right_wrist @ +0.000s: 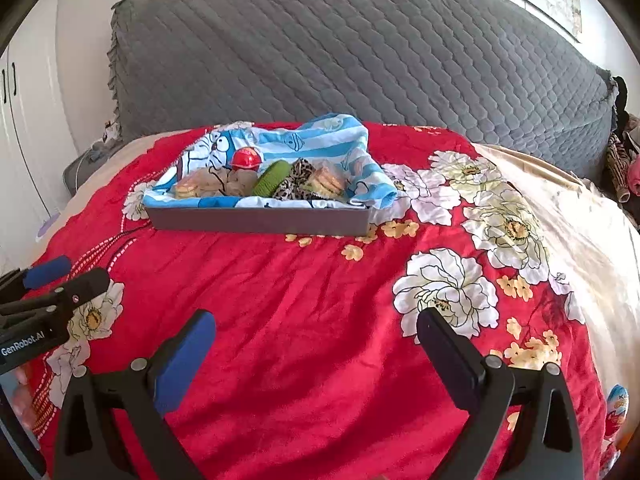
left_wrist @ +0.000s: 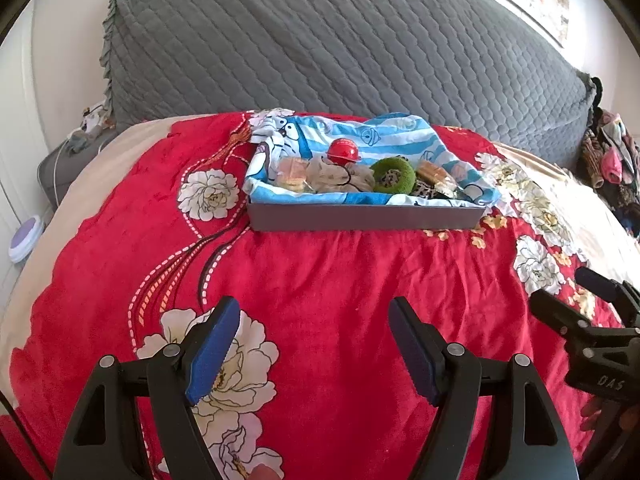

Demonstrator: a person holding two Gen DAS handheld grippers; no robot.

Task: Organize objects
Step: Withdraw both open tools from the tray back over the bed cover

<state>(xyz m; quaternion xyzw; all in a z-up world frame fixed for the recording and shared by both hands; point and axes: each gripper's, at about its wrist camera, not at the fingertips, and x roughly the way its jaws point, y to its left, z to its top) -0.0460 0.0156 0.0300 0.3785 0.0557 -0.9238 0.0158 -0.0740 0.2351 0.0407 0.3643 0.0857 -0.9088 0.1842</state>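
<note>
Both claws idle above the red floral blanket (left_wrist: pixel 320 280). Left gripper (left_wrist: pixel 314 344) spread wide, nothing between the pads; right gripper (right_wrist: pixel 316 352) likewise wide open and empty. The grey tray (left_wrist: pixel 366 217) sits ahead of both, well apart from the fingertips: slightly right of the left claw's centre line, slightly left of the right claw's. It is lined with a blue-and-white cartoon cloth (left_wrist: pixel 392 140) that spills over the far and right rims. Contents, left to right seen from the left claw: wrapped snack (left_wrist: pixel 292 174), beige scrunchie (left_wrist: pixel 332 176), red ball (left_wrist: pixel 343 149) behind it, green scrunchie (left_wrist: pixel 393 175), leopard-print fabric piece (right_wrist: pixel 298 182), second wrapped snack (left_wrist: pixel 434 174). Tray's long axis runs across the claws' line of reach, near wall facing them; in the right wrist view it is skewed a little, right end nearer. Judgement: the items look already gathered, so the step in hand is probably tidying or closing the cloth. To do it well, come in over the near wall, not into it, pinch only a loose cloth edge, and steady the tray with the other claw. The ball looks likely to roll if jostled.
</note>
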